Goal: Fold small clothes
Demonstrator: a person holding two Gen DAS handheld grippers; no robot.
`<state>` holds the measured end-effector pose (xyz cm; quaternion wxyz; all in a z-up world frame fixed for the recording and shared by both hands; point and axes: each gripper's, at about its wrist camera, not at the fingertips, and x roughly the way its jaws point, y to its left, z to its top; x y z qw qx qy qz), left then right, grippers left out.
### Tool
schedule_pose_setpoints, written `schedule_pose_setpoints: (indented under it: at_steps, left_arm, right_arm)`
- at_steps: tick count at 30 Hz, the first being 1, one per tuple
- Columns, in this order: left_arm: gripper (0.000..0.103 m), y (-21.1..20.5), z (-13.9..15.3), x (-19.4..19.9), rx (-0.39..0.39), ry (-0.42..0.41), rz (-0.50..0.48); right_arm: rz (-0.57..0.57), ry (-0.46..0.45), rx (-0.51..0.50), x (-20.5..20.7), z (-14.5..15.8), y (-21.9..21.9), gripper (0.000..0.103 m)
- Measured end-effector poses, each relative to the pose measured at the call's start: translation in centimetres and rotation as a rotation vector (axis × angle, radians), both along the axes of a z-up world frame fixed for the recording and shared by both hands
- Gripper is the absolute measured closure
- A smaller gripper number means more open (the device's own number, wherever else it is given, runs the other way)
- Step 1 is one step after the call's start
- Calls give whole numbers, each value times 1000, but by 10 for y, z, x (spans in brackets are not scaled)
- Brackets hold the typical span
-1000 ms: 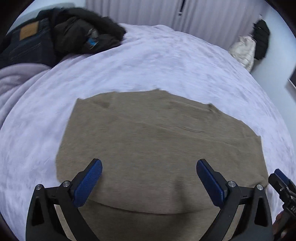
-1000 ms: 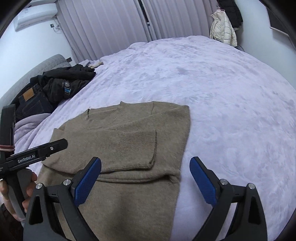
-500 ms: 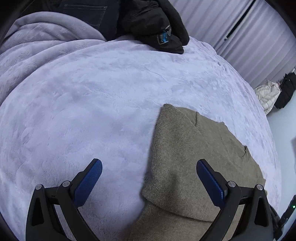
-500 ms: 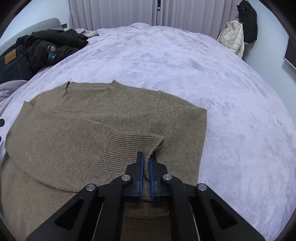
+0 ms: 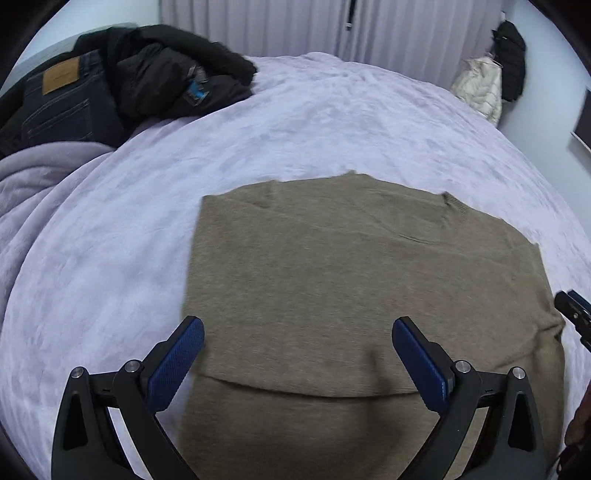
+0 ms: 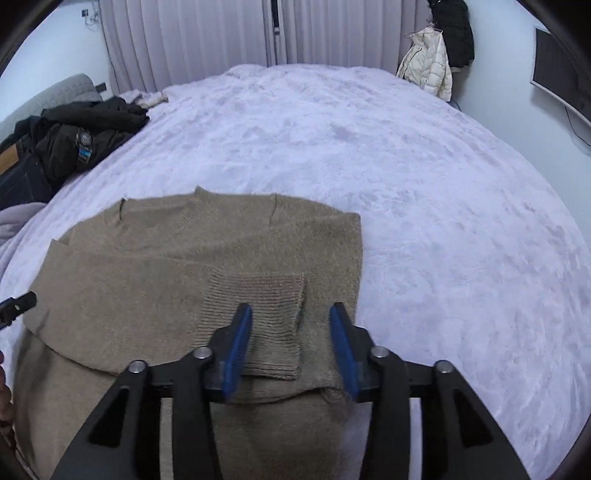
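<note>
Below, the sweater point(image 6: 155, 280) runs off frame behind the right gripper point(image 6: 291, 343)

Sweater point(image 6: 155, 280): plain taupe-brown knit, its folded-in cuff point(image 6: 258, 317) ribbed in the same shade; bed cover point(image 6: 406, 166): pale lavender plush, mottled with lighter and darker brushed patches. Clothing pile: black jacket point(image 5: 166, 70) with a small bright blue tag, dark indigo jeans point(image 5: 62, 107) stitched in pale thread and carrying a tan patch. Curtains point(image 6: 192, 37): pale grey-lilac in vertical pleats; hanging puffer jacket point(image 6: 428, 66): cream, quilted, beside a black coat point(image 6: 454, 29); gripper pads point(image 5: 175, 363): blue, finely dotted, on black frames.
</note>
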<state>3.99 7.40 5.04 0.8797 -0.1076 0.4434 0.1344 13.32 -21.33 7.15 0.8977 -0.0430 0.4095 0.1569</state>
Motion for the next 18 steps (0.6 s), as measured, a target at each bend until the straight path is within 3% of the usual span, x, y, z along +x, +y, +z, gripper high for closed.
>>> schedule_pose_setpoints:
  at_steps: [3, 5, 6, 8, 10, 14, 16, 18]
  left_arm:
    - [1, -32, -11, 11, 53, 20, -90]
    - [1, -34, -30, 18, 75, 81, -82]
    - [1, -26, -40, 17, 50, 102, -74]
    - [0, -8, -44, 7, -39, 76, -65]
    - [1, 1, -42, 0, -64, 74, -70]
    - [1, -2, -21, -6, -5, 40, -58]
    - [1, -2, -11, 9, -7, 4, -56]
    - [1, 1, -11, 28, 8, 20, -20]
  right_arm:
    - [139, 17, -15, -22, -3, 41, 43]
    - [219, 50, -67, -31, -18, 68, 43]
    - [228, 55, -119, -31, -29, 76, 43]
    - [196, 61, -159, -26, -43, 71, 44]
    - [174, 88, -68, -20, -43, 49, 44]
    - [179, 112, -64, -19, -35, 39, 43]
    - [155, 102, -58, -21, -25, 44, 41]
    - [139, 89, -43, -17, -19, 53, 40]
